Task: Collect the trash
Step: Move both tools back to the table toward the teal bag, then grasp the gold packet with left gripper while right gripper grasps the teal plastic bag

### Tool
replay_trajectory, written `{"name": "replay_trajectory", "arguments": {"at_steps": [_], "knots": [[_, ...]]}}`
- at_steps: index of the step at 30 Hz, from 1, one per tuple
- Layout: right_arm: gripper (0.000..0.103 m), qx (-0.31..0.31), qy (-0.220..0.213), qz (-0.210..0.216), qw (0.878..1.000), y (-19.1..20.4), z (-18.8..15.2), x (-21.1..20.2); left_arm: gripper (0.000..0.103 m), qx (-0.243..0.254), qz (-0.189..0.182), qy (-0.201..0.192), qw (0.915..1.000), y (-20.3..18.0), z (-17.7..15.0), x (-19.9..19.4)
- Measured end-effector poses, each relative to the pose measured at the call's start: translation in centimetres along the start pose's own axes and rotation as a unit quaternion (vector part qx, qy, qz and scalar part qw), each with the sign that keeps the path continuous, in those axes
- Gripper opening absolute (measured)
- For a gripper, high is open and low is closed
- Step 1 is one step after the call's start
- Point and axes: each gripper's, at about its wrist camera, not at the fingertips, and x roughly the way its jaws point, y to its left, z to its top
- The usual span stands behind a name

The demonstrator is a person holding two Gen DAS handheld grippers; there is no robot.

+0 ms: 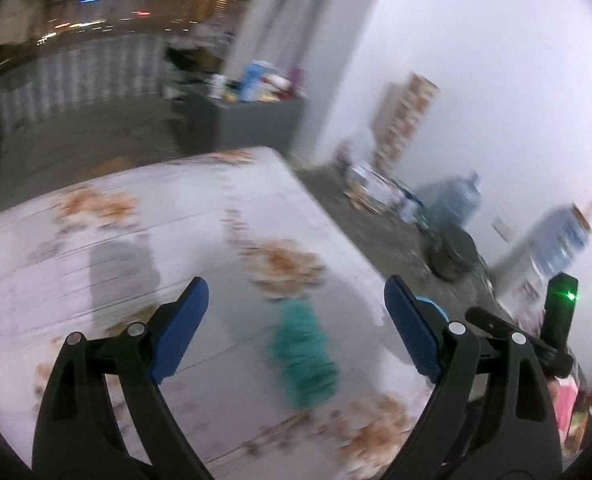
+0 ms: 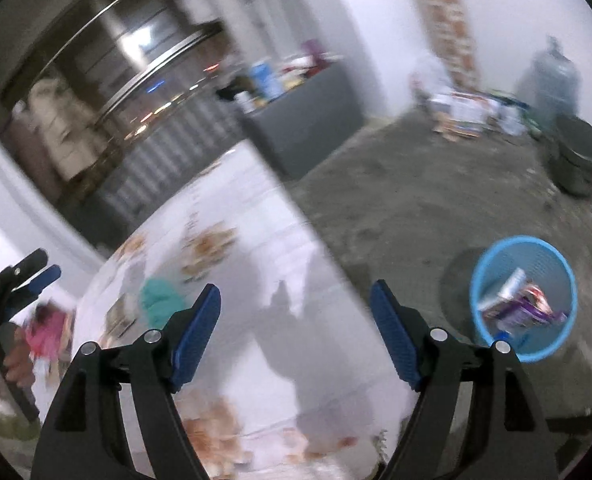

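Both the left gripper (image 1: 296,312) and right gripper (image 2: 295,312) hang released and empty over the tabletop (image 1: 176,208), the left lined up with the green wrapper (image 1: 304,356) near its edge, likely bound for the blue basket (image 2: 568,276) on the floor.

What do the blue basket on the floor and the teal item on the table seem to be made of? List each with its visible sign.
Blue basket: likely plastic, matte; its wall shows a fine mesh pattern and a smooth moulded rim.
Teal item: probably a crumpled wrapper or soft plastic film; the ridged, creased surface suggests this, but motion blur leaves it open.
Both lie beyond the open left tool.
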Motion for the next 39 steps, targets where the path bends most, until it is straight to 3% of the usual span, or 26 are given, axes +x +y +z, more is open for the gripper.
{"name": "replay_trajectory", "arguments": {"at_steps": [4,9,16,20,22,29,33,39], "knots": [[0.076,-0.049,0.031,0.045,0.997,4.8,-0.4,2.1,0.085,-0.036,0.047,-0.019,0.998,5.2,-1.7,-3.4],[0.076,-0.093,0.079,0.083,0.989,10.0,-1.5,5.0,0.085,-0.064,0.074,-0.026,0.9949,9.1,-4.6,-5.4],[0.076,-0.125,0.115,0.07,0.983,14.2,-2.9,7.9,0.085,-0.077,0.065,-0.008,0.9949,12.5,-6.2,-4.6],[0.076,-0.111,0.124,0.048,0.985,14.4,-2.9,8.9,0.085,-0.053,0.052,0.011,0.9972,11.9,-6.5,-1.7],[0.076,-0.102,0.13,0.044,0.985,14.3,-2.6,9.4,0.085,-0.014,0.052,0.021,0.9983,11.1,-6.3,0.3],[0.076,-0.093,0.157,0.048,0.982,14.4,-2.7,11.6,0.085,0.076,0.051,0.068,0.9935,10.5,-4.8,6.4],[0.062,-0.085,0.177,0.05,0.979,14.3,-3.2,12.7,0.085,0.071,0.037,0.108,0.9909,11.6,-4.6,9.7],[0.041,-0.063,0.196,0.055,0.977,13.4,-3.4,13.1,0.085,0.013,0.012,0.136,0.9906,12.2,-5.3,10.2]]}}
